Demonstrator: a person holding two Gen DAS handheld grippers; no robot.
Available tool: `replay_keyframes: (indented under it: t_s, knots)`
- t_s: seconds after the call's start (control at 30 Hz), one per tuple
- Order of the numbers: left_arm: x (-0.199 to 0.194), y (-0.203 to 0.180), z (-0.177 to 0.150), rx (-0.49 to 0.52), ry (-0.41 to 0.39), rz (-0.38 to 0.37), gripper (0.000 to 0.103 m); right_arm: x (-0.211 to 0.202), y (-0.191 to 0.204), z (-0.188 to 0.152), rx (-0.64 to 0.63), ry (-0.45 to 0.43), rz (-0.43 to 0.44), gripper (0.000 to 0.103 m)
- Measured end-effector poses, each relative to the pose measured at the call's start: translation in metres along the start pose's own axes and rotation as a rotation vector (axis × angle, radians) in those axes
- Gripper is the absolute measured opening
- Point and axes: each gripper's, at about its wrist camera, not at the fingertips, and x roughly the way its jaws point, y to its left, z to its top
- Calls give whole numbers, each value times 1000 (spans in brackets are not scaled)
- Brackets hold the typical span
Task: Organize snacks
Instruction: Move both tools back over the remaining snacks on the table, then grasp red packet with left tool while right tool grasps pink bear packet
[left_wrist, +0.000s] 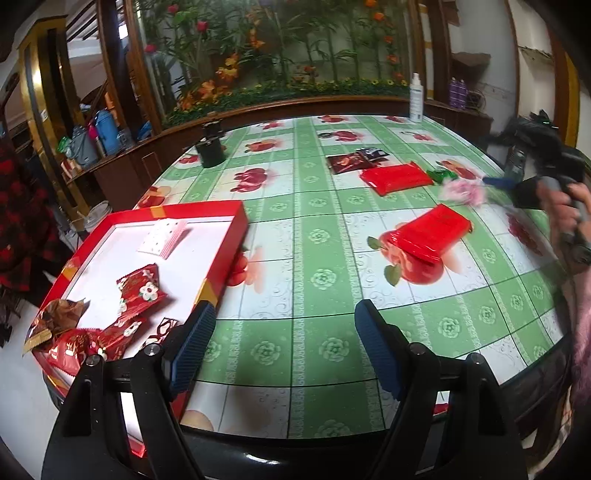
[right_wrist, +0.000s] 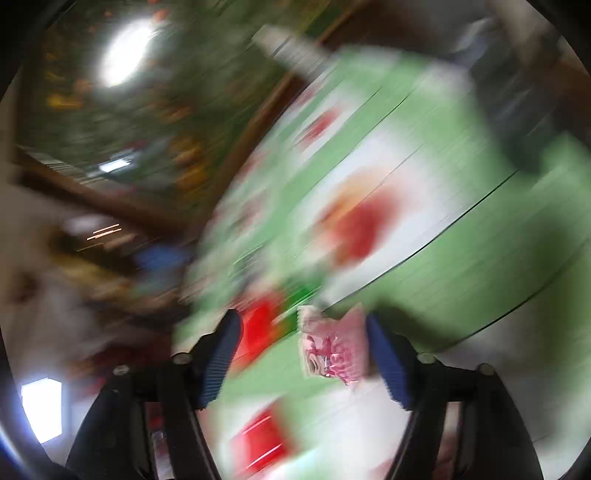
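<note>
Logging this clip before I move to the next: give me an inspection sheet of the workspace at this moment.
Surface: table under a green floral cloth with fruit prints.
Job's things: red box tray at the table's left edge holding several wrapped snacks; two red packets, a dark sachet and a green candy on the cloth; pink snack packet between the right gripper's fingers.
Clutter: white spray bottle, black cylinder.
Grippers: left gripper open, holding nothing; right gripper open, view motion-blurred.
Cables: nothing seen.
Surroundings: flower display behind the table, shelves either side.
</note>
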Motion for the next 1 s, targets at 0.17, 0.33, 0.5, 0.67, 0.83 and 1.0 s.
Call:
replay_keyframes:
  t_s: [0.17, 0.33, 0.5, 0.67, 0.83, 1.0]
  knots:
    - [5, 4, 2, -14, 23, 11, 78, -15, 17, -10, -109, -123, -127, 78]
    - [7, 3, 3, -14, 30, 8, 78, -4, 15, -13, -96, -103, -185, 78]
    - [13, -7, 19, 9, 26, -30, 78, 18, 38, -23, -220, -27, -184, 78]
    - [23, -40, 51, 125, -15, -141, 78, 53, 66, -42, -339, 62, -253, 78]
    - [46, -74, 68, 224, 0, -219, 78, 85, 85, -63, -467, 119, -352, 74]
    - [71, -100, 77, 301, 40, -262, 78, 103, 85, -78, -592, 139, -514, 52]
